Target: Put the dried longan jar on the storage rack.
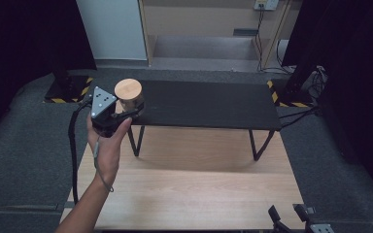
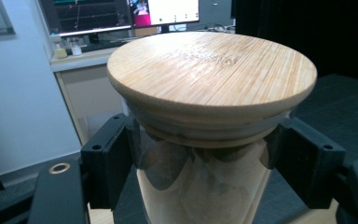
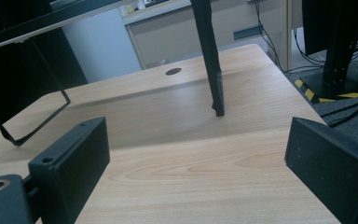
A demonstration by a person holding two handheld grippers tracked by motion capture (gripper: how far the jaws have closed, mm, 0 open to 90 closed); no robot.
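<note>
Light wood-grain tabletop [image 1: 194, 194], rect., w/ a small dark round hole [image 3: 173, 71] near its far edge in right gripper view. On it stands a long black raised shelf board [image 1: 209, 104] on thin black metal legs: a bent-wire leg [image 1: 136, 141] at the left end, another [image 1: 258, 143] at the right, feet resting directly on the wood. Shelf throws a soft shadow across the tabletop beneath. Dark grey carpet floor [image 1: 24, 160] around the table.

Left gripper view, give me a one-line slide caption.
Left hand-held gripper clamps a clear glass jar with round bamboo lid just beneath the lid.
</note>
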